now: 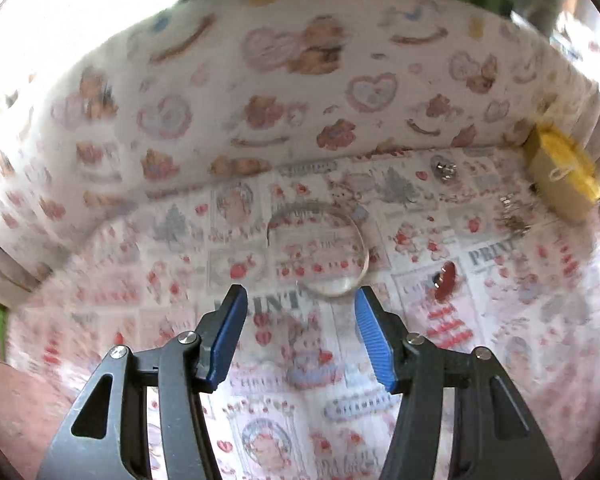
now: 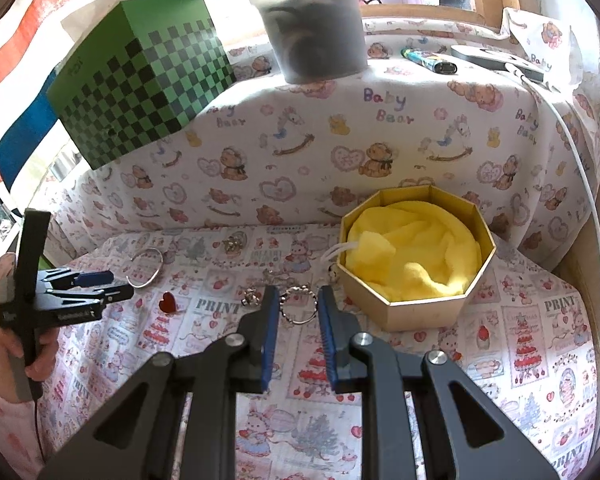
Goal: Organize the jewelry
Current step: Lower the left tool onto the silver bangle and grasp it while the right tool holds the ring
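My left tongs (image 1: 300, 300) gape empty above the bangle (image 1: 318, 250).
My right tongs (image 2: 299, 304), nearly closed on nothing, hover over a beaded ring (image 2: 299, 305); the yellow-lined box (image 2: 414, 262) stands beside it.

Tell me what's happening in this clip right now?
A person with a claw in each hand is sorting jewelry on a printed cloth. The left claw, open and empty, is at a silver bangle. The right claw hangs over a beaded ring beside the gold box, which holds only yellow cloth.

Motion blurs our whole left wrist view; the yellow-lined box (image 1: 564, 168) is cut off at its right edge. We cannot identify the small silver pieces (image 1: 444, 168) near the cloth's far edge.
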Tool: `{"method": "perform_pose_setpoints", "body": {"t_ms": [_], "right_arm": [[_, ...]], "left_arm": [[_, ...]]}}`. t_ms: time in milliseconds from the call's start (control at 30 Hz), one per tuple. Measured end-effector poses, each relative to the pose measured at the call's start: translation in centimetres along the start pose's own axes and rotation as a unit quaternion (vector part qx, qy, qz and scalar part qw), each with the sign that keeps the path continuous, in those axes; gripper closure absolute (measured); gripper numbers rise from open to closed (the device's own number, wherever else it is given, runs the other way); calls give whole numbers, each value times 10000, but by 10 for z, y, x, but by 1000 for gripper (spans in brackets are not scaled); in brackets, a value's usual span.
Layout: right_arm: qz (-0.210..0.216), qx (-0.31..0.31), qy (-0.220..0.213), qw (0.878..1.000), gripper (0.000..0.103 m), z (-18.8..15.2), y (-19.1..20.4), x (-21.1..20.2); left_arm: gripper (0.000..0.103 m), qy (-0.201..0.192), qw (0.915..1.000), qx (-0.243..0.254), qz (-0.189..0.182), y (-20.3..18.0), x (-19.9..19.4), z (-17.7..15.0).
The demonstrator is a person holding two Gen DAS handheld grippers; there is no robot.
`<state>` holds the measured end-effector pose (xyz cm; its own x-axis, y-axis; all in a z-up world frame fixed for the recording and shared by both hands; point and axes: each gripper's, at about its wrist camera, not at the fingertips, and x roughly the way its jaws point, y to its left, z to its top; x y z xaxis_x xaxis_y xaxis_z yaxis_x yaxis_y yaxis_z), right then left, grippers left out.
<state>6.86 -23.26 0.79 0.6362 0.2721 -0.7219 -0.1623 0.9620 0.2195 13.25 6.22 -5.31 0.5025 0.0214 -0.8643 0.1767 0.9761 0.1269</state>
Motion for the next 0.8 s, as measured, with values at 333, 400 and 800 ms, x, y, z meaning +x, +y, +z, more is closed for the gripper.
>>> {"method": "perform_pose_setpoints", "body": {"t_ms": [333, 400, 800], "right_arm": [[64, 57, 72, 9999, 85, 0, -1, 3], [69, 79, 68, 9999, 85, 0, -2, 3], [101, 146, 99, 9998, 85, 0, -4, 2]], "left_arm": [[29, -39, 9935, 1112, 228, -40, -9, 53], [29, 107, 9922, 1229, 175, -45, 0, 62], [29, 406, 9928, 128, -1121, 9, 17, 62]]}}
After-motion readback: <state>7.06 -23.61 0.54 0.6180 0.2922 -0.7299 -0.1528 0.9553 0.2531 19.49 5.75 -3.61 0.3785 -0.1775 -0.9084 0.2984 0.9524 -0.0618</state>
